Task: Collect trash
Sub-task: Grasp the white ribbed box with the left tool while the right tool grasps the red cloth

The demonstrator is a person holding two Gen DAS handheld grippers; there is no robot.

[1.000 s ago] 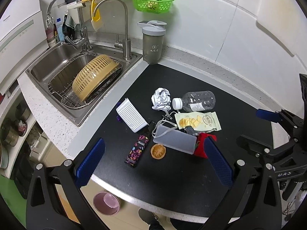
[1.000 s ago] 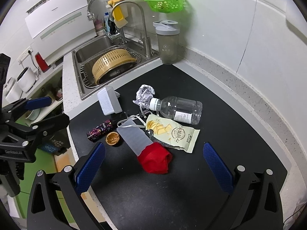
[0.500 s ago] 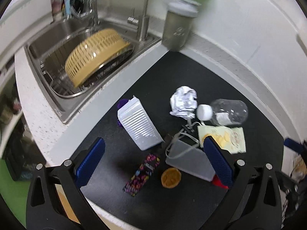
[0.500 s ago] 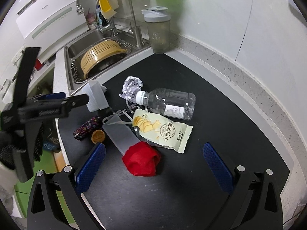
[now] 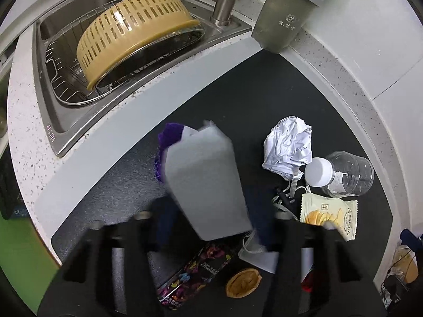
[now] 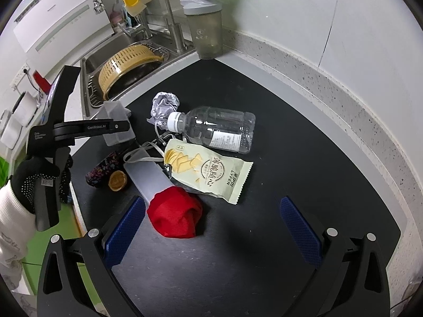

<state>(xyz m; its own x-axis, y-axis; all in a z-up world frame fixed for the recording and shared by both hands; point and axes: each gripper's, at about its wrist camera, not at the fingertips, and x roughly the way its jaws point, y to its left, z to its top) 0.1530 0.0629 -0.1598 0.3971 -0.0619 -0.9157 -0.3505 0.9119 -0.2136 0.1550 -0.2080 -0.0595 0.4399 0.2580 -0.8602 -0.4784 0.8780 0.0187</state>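
Observation:
My left gripper [image 5: 211, 224] is closing its jaws on a white box [image 5: 206, 185] at the near-left of the black mat [image 5: 264, 92], and both fingers lie against the box's sides. The right wrist view shows that gripper [image 6: 116, 129] at the box [image 6: 116, 116], held by a gloved hand [image 6: 34, 182]. Right of the box lie crumpled paper [image 5: 288, 142], a clear bottle [image 5: 343, 174] and a chip bag [image 5: 327, 216]. My right gripper [image 6: 211, 203] hangs open above the mat, just over a red cloth [image 6: 174, 216].
A dark patterned wrapper [image 5: 195, 274], an orange round shell [image 5: 243, 282] and a translucent case [image 6: 148, 177] lie near the mat's front edge. A purple item [image 5: 169, 137] sits behind the box. The sink [image 5: 53, 100] with a yellow colander [image 5: 132, 31] is at left, a grey shaker cup [image 5: 285, 18] behind.
My left gripper came down and forward over the white box and its jaws closed in from wide open. The right gripper drifted slightly lower toward the red cloth.

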